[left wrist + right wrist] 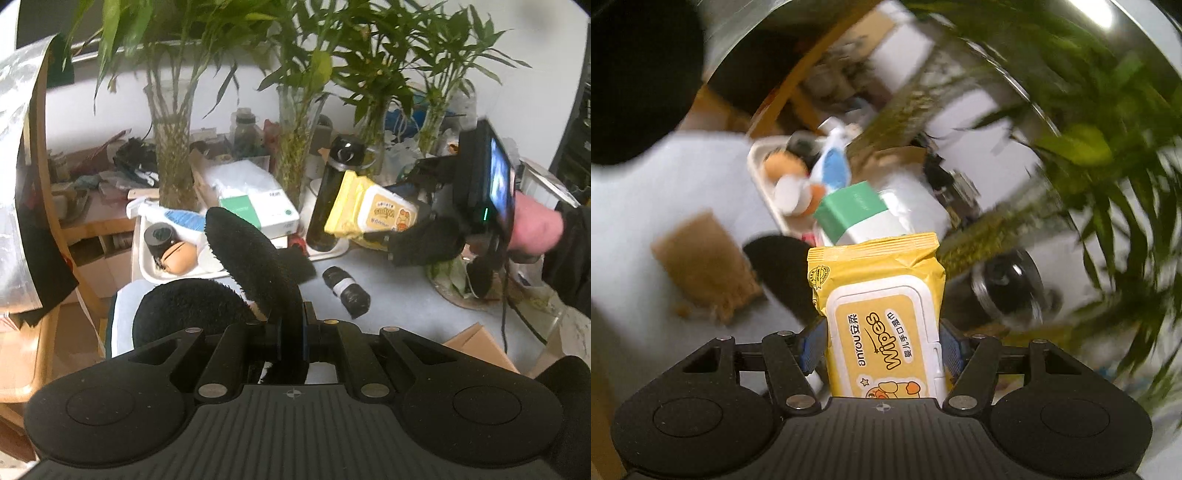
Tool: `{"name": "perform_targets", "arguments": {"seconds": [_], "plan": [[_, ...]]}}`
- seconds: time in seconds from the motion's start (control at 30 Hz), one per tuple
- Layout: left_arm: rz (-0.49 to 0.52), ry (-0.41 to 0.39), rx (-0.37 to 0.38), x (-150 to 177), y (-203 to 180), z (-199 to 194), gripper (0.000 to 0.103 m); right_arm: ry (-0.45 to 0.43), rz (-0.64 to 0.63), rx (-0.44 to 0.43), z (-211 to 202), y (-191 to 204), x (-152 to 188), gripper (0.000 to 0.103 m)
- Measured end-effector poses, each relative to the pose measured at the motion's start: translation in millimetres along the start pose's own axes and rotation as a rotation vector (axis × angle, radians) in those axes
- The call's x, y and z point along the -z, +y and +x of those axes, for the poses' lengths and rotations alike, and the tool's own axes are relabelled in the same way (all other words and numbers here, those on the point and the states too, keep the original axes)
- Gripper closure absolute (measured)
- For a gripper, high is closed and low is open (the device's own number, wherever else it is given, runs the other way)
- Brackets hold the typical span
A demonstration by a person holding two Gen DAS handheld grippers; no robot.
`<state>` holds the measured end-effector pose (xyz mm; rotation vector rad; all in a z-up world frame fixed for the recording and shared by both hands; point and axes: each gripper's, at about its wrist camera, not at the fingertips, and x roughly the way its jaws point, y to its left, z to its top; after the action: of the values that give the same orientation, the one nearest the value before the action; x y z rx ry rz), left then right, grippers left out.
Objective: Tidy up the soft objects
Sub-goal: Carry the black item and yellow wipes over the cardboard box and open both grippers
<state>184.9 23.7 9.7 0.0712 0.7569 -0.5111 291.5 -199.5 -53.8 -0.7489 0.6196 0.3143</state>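
Observation:
My left gripper point(293, 326) is shut on a black fuzzy plush piece point(251, 254) that sticks up and to the left from its jaws. A second black fuzzy lobe point(184, 306) and a bit of white plush lie just behind it. At the right of the left wrist view, a person's hand point(535, 229) holds my right gripper point(400, 227) above the table, shut on a yellow wipes pack point(369, 214). In the right wrist view the wipes pack point(882, 295) stands lengthwise between the blue pads point(812, 350) of the right gripper point(882, 343), pressed on both sides.
A white tray point(147, 271) holds an orange soft toy point(181, 256), a green-and-white tissue pack point(255, 203) and a tall black bottle point(328, 206). A black roll point(345, 291) lies on the pale table. Glass vases of bamboo point(173, 147) stand behind, cardboard point(480, 343) lies near right, and a wooden chair point(40, 177) stands left.

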Motion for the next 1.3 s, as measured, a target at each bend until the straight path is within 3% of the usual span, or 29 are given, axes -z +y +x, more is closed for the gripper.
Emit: {"name": "perform_targets", "arguments": {"seconds": [0.3, 0.5, 0.8, 1.1, 1.2, 1.27, 1.3], "plan": [[0.051, -0.011, 0.017, -6, -25, -22, 0.093, 0.043, 0.421, -0.138, -59, -59, 8, 0.038], [0.095, -0.009, 0.041, -6, -43, -34, 0.093, 0.066, 0.581, -0.222, -94, -69, 26, 0.038], [0.19, 0.012, 0.114, 9, -75, -52, 0.093, 0.056, 0.659, -0.317, -150, -52, 46, 0.038], [0.27, 0.096, 0.161, 41, -98, -46, 0.093, 0.076, 0.727, -0.374, -179, -28, 66, 0.038], [0.303, 0.137, 0.163, 56, -104, -40, 0.084, 0.087, 0.736, -0.373, -180, -20, 75, 0.038], [0.315, 0.143, 0.151, 66, -106, -40, 0.069, 0.094, 0.754, -0.377, -180, -15, 82, 0.038], [0.312, 0.136, 0.147, 70, -106, -42, 0.057, 0.096, 0.764, -0.381, -180, -14, 85, 0.038]]}}
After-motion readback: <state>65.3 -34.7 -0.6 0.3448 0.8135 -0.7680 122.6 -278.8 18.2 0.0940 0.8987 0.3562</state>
